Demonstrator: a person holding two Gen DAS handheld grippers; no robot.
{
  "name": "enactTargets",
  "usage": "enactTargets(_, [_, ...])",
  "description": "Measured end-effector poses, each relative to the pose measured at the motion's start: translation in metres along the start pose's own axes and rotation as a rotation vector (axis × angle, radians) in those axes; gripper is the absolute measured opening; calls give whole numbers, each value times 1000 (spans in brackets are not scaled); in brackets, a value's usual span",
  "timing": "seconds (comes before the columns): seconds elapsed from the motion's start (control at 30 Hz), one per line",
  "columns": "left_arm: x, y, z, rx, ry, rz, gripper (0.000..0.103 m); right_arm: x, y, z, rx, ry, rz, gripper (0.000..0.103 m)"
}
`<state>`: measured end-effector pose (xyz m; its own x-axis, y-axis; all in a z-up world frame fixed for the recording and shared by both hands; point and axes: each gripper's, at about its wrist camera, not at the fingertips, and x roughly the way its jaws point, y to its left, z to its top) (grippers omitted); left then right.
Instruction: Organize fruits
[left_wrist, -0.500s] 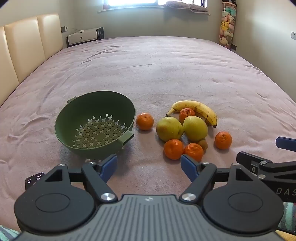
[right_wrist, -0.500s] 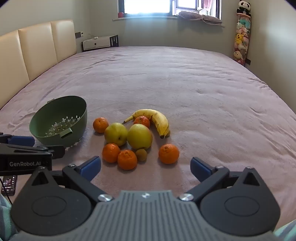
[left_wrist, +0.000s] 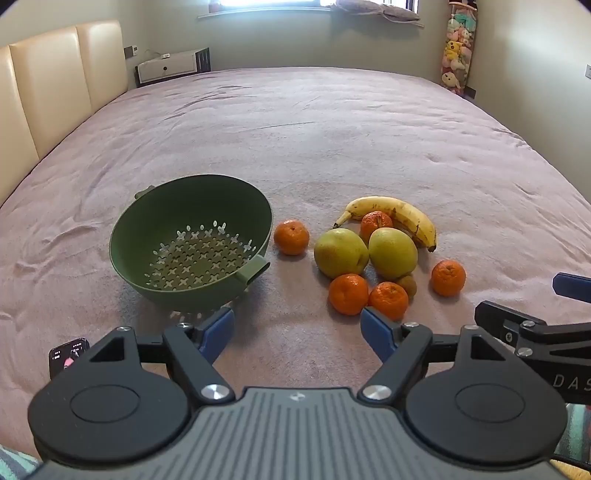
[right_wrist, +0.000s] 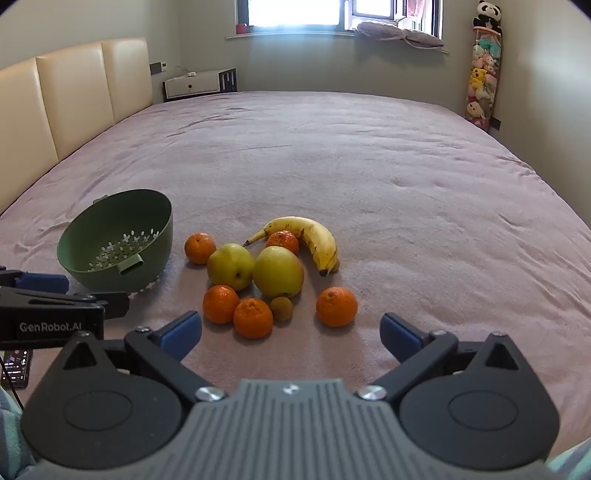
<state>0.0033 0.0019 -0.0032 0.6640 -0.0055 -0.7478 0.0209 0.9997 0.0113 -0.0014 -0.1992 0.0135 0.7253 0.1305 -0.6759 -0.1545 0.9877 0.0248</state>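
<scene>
A green colander sits empty on the pink bedspread. To its right lies a cluster of fruit: a banana, two yellow-green apples, several mandarins and a small brown kiwi. My left gripper is open and empty, just short of the colander and the fruit. My right gripper is open and empty, just short of the near mandarins.
The bedspread stretches far behind the fruit. A cream headboard runs along the left. A phone lies at the near left edge. A white nightstand and hanging plush toys stand by the far wall.
Both views sit slightly lower and closer to the fruit than before. The jaws stay open and the fruit has not moved.
</scene>
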Motion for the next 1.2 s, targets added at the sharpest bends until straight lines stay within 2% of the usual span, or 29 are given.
enactTargets(1.2, [4,5,0,-26,27,4,91,5,0,-2,1,12,-5,99])
